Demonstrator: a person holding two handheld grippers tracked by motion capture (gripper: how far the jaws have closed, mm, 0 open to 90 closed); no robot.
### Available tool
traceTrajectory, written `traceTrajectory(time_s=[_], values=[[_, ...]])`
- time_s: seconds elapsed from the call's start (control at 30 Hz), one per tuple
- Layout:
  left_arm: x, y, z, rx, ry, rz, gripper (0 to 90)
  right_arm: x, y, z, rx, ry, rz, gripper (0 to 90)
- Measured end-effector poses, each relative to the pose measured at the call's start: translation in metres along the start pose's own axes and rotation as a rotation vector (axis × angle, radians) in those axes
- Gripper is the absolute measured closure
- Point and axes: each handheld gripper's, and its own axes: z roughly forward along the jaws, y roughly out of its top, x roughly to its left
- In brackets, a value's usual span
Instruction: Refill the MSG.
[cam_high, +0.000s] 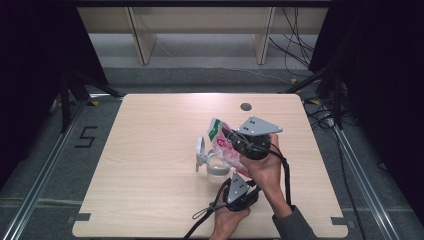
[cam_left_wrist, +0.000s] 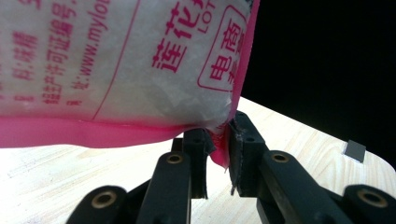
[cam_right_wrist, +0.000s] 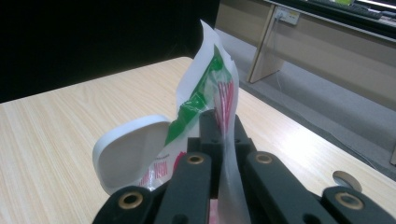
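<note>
A pink, white and green plastic bag (cam_high: 223, 142) with white grains inside hangs tilted over a clear jar (cam_high: 217, 169) whose white flip lid (cam_high: 200, 153) stands open. My right gripper (cam_high: 234, 142) is shut on the bag's upper part; in the right gripper view the film (cam_right_wrist: 219, 88) rises from between the closed jaws of the gripper (cam_right_wrist: 224, 128), with the lid (cam_right_wrist: 130, 151) behind it. From below, my left gripper (cam_high: 233, 175) pinches the bag's pink bottom corner (cam_left_wrist: 218, 156), which sits between the jaws of the left gripper (cam_left_wrist: 217, 161). The bag's printed face (cam_left_wrist: 116, 60) looms above.
The jar stands near the middle of the light wooden table (cam_high: 150, 150). A round cable hole (cam_high: 245, 106) lies at the table's far side. Cables (cam_high: 202, 220) trail from the grippers over the near edge. Wooden shelf legs (cam_high: 142, 45) stand on the floor beyond.
</note>
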Motion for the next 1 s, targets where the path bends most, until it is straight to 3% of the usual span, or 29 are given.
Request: traceTrajectory(time_s=[0.43, 0.63, 0.87, 0.93, 1.0], values=[[0.0006, 0.0005, 0.0012, 0.001, -0.006, -0.004, 78.1, -0.0015, 0.0008, 0.0008, 0.002, -0.003, -0.014, 90.0], [0.0009, 0.0005, 0.0023, 0.002, -0.007, -0.002, 78.1, 0.0002, 0.0008, 0.0018, 0.015, 0.006, 0.004, 90.0], [0.0003, 0.0004, 0.0026, 0.005, 0.001, -0.002, 78.1, 0.0, 0.0007, 0.0048, 0.011, 0.001, -0.028, 90.0], [0.0001, 0.0, 0.0032, -0.007, -0.003, 0.001, 78.2, 0.0018, 0.0009, 0.0046, 0.02, 0.008, -0.011, 90.0], [0.0002, 0.0003, 0.0035, -0.007, -0.005, 0.002, 78.2, 0.0014, 0.0009, 0.0063, 0.0, -0.007, -0.026, 90.0]])
